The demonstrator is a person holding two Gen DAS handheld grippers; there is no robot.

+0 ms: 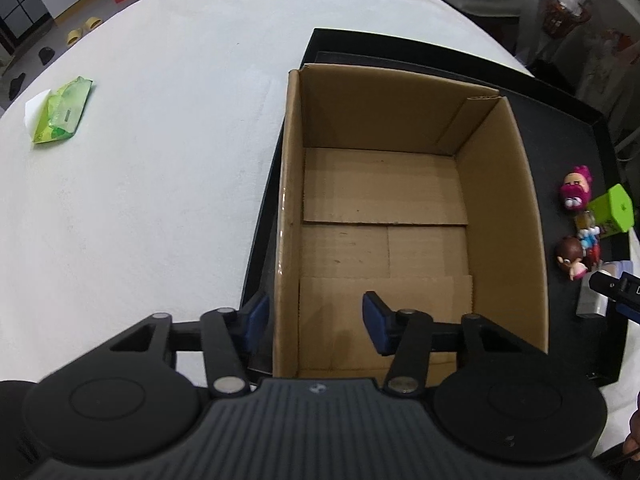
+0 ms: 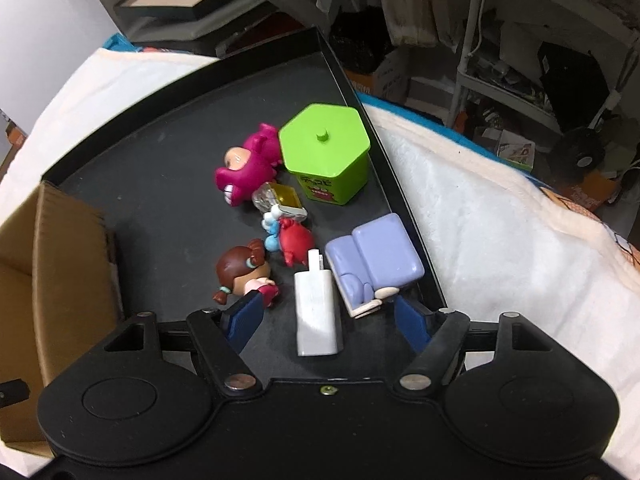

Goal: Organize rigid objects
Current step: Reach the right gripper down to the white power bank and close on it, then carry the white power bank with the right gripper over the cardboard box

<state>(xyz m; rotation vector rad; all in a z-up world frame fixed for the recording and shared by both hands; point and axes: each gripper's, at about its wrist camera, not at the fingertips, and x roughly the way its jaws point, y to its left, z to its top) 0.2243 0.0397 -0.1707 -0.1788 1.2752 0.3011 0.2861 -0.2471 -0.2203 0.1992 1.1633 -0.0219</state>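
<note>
Right gripper (image 2: 326, 322): held open over charger (image 2: 316, 312) on tray (image 2: 160, 184) beside box (image 1: 400, 200) | left gripper (image 1: 316, 324): open, straddling box wall | charger judged light, stiff, smooth; best taken across its flat sides.

A: That hexagonal tub (image 2: 324, 148) is lime green, the bear (image 2: 250, 168) magenta.

B: Brown cardboard box (image 1: 404, 184), black tray (image 2: 168, 184), lilac sofa (image 2: 376, 258), white charger (image 2: 316, 312).
</note>
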